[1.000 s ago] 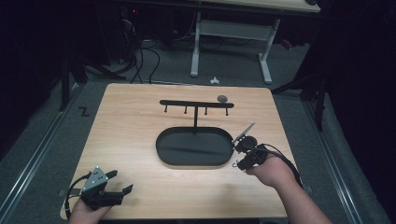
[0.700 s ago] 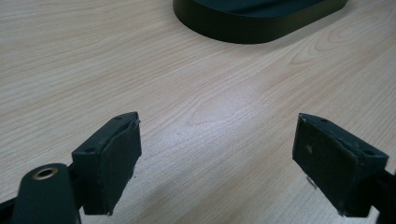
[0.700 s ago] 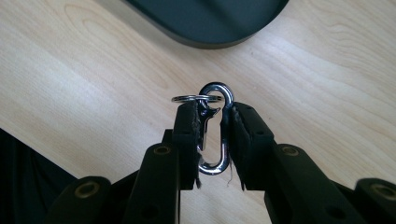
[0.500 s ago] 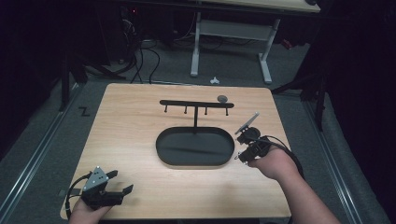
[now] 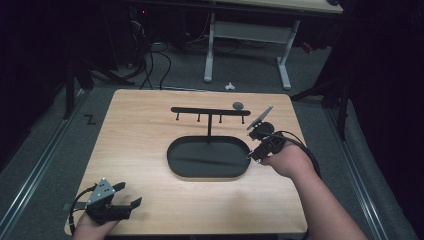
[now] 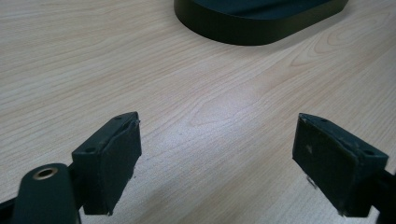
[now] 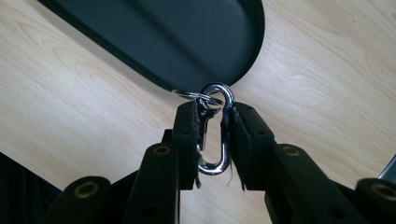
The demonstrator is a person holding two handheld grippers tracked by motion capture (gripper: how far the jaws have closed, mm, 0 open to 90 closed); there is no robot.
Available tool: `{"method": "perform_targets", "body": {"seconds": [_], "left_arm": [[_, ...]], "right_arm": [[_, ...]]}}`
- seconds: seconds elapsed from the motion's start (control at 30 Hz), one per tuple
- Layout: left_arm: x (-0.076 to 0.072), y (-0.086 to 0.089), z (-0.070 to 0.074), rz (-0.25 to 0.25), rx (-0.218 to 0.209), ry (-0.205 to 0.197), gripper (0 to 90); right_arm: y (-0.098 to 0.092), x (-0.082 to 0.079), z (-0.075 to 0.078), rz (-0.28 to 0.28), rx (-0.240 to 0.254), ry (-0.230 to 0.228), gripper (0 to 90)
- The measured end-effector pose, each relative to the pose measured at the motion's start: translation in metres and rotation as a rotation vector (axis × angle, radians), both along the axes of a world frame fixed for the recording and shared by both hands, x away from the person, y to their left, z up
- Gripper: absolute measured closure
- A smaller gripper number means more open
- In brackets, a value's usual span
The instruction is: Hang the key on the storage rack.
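1 carabiner (image 7: 214, 135) with 1 ring (image 7: 196, 95) sits clamped between right gripper (image 7: 212, 140) jaws.

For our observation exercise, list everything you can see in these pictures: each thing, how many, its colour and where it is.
Table: one, light wood, centre.
Stand: one, black, T-shaped bar with hooks on an oval base, mid-table.
Round disc: one, grey, by the bar's right end.
Carabiner clip: one, silver, with a ring, gripped in the right claw.
Desk frame: one, white, on the floor behind.
Left claw: black, open, near-left corner.
Right claw: black, shut on the clip, right of the base.
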State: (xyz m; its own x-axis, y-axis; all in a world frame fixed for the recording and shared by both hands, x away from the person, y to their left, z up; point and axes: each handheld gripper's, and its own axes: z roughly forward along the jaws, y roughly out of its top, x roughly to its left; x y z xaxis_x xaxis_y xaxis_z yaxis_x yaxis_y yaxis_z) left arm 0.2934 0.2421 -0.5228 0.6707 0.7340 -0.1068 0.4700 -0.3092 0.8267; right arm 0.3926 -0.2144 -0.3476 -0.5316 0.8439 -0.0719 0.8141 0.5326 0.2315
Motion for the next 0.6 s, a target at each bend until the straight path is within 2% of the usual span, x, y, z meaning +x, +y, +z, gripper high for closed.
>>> {"method": "perform_targets", "body": {"seconds": [0.3,0.6], "left_arm": [[0.0,0.0,0.0,0.001,0.0,0.0,16.0],[0.0,0.001,0.0,0.001,-0.003,0.001,16.0]], "right_arm": [[0.002,0.018,0.02,-0.021,-0.004,-0.034,72.5],[0.01,0.03,0.028,-0.02,-0.006,-0.046,72.5]]}}
